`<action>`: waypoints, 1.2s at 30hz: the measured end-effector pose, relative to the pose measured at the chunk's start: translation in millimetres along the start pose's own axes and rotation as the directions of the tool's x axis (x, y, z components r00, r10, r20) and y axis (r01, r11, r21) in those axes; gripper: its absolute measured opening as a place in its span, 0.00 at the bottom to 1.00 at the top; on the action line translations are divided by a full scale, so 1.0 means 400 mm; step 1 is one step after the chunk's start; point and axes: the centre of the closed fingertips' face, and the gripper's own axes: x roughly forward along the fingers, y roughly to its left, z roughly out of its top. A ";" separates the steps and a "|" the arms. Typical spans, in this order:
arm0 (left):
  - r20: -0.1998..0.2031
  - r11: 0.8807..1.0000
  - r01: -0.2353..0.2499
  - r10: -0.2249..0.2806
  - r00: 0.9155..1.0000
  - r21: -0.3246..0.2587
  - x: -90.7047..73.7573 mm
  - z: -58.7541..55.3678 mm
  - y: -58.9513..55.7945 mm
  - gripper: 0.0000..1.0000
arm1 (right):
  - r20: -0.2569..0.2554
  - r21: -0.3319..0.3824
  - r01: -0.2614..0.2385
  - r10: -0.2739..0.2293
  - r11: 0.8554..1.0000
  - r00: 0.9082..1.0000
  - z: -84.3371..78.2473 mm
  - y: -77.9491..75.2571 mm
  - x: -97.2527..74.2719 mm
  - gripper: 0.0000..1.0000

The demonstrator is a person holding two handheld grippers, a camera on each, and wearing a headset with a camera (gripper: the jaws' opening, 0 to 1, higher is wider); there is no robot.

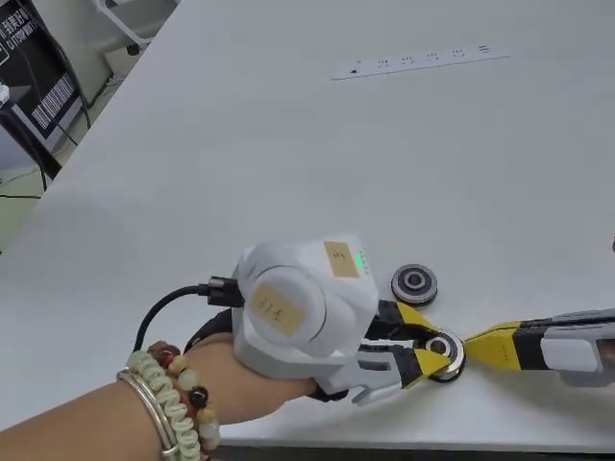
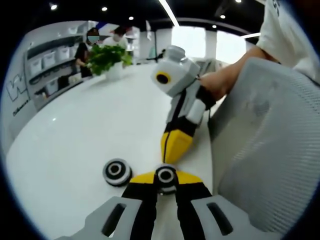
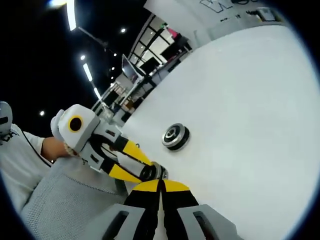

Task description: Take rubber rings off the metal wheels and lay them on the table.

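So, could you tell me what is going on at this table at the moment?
A person holds a gripper in each hand at the white table. The left gripper is shut on a small metal wheel. The right gripper, jaws shut, has its tips against that wheel's rim; whether it has caught the rubber ring cannot be told. A second wheel lies close by with its black ring on.

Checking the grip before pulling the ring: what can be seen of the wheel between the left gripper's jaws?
The wheel has a black rubber ring around a shiny metal hub with a dark centre. It seems to lie flat on the white table near its front edge, pinched between the left gripper's yellow tips. The right gripper's closed tip touches its opposite side.
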 end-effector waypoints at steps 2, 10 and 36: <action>0.003 1.000 0.001 -0.001 1.000 -0.002 0.000 0.000 0.000 0.14 | 0.007 0.020 -0.007 0.007 1.000 1.000 -0.001 0.001 -0.001 0.00; 0.003 1.000 0.001 -0.001 1.000 0.004 0.001 0.001 -0.001 0.14 | 0.037 0.089 -0.040 0.037 0.995 0.999 0.006 0.008 -0.004 0.00; -0.002 0.999 -0.008 0.008 1.000 0.037 0.001 0.001 -0.002 0.14 | 0.027 0.037 -0.074 0.073 0.997 0.997 0.018 0.044 0.005 0.00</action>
